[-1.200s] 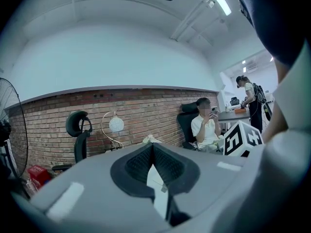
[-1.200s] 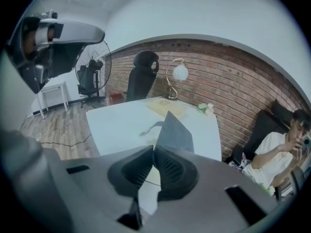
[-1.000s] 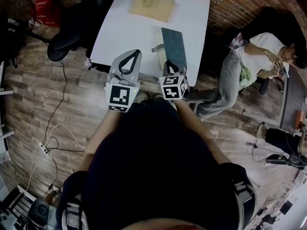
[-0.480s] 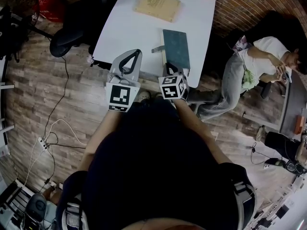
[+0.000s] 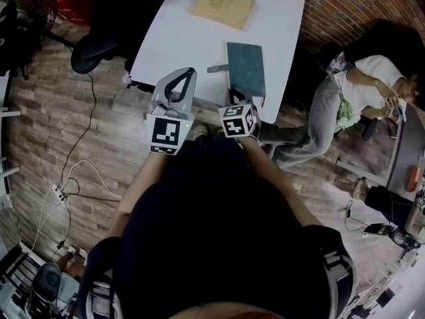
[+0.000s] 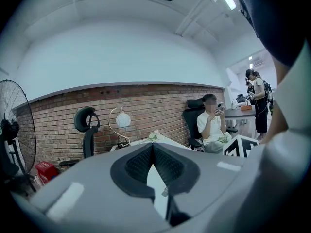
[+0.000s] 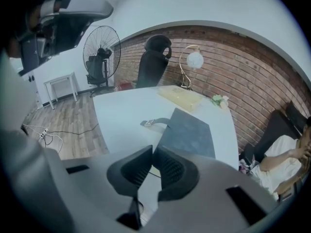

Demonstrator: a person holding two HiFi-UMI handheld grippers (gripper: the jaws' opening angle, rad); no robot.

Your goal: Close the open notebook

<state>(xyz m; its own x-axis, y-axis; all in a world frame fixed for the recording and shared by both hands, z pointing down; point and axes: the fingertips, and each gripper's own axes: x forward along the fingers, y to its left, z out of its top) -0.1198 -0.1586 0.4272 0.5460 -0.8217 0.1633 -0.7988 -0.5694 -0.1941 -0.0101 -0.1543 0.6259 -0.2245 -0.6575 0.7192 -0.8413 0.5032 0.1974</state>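
At frame centre we hold left gripper and right gripper clenched, empty; a careless right nudge could push the notebook off the table edge

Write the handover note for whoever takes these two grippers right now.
Left gripper: jaws together, empty, held short of the table edge.
Right gripper: jaws together, empty, pointing down at the notebook without touching it.
Dark teal hardcover notebook: lies flat, cover down, at the near right end of the white table. Its grey strap lies loose to its left.
Done: the notebook looks closed.
Left: probably nothing; fasten the strap only if that is wanted.
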